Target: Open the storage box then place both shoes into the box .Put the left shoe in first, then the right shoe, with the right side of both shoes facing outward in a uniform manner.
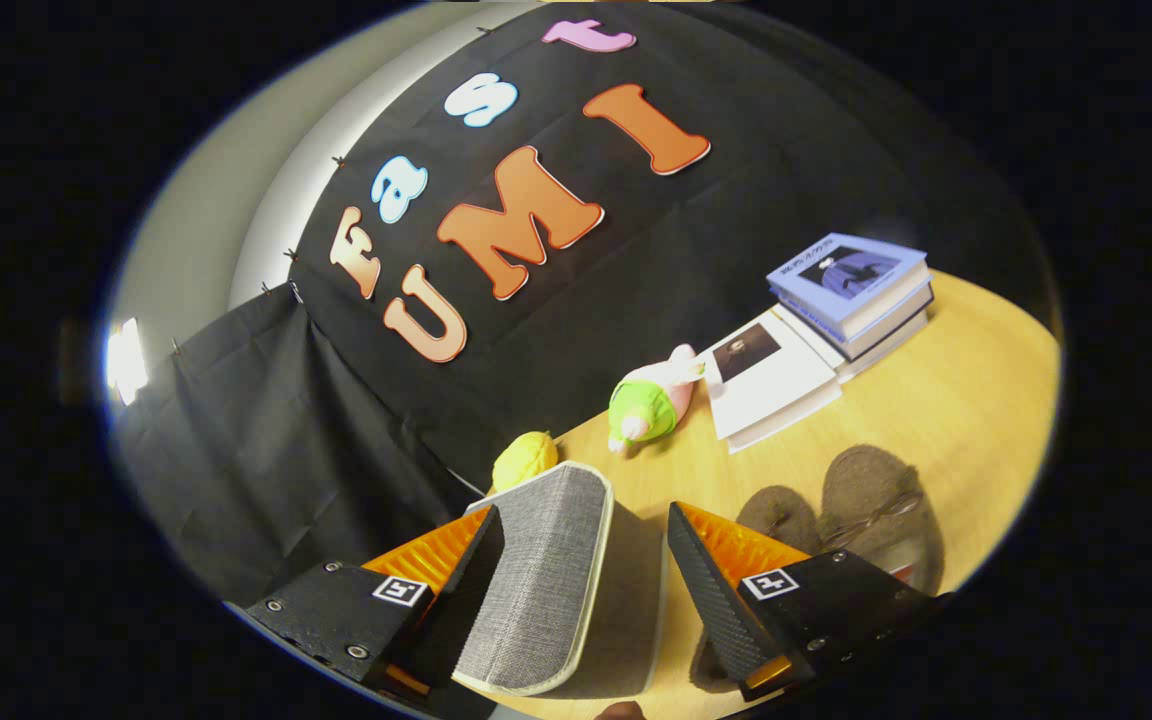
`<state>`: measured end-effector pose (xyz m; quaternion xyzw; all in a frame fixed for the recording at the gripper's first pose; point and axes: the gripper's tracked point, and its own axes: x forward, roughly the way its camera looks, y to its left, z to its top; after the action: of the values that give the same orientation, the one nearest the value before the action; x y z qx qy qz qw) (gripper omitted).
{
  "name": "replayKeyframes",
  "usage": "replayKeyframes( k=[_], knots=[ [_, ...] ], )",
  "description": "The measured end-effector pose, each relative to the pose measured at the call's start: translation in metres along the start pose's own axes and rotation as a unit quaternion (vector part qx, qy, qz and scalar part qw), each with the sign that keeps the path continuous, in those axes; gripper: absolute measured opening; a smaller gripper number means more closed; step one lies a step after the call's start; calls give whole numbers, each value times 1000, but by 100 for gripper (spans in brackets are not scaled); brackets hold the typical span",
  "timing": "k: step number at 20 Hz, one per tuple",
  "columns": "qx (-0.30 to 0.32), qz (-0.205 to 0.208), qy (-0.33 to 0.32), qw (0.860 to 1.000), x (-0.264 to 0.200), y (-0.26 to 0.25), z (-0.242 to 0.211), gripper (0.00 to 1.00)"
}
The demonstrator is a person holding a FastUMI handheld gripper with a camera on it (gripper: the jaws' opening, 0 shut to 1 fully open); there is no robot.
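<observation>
Gripper view: my fingers stand spread wide, holding nothing, with the grey fabric lid of the storage box between them, the left finger at its edge and the right one apart. The two brown shoes lie on the worktop just beyond the right finger. I judge the lid light and semi-stiff, best pinched at its pale-trimmed rim; the shoes look soft and felted, best gripped at the collar.
</observation>
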<state>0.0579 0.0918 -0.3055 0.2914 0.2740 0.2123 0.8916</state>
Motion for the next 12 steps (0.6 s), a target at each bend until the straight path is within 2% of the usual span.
replayKeyframes(
  k=[5, 12],
  knots=[
    [40, 62, 46, 996, 14, 12, -36, 98],
    [92, 84, 83, 989, 22, 10, -68, 98]
  ],
)
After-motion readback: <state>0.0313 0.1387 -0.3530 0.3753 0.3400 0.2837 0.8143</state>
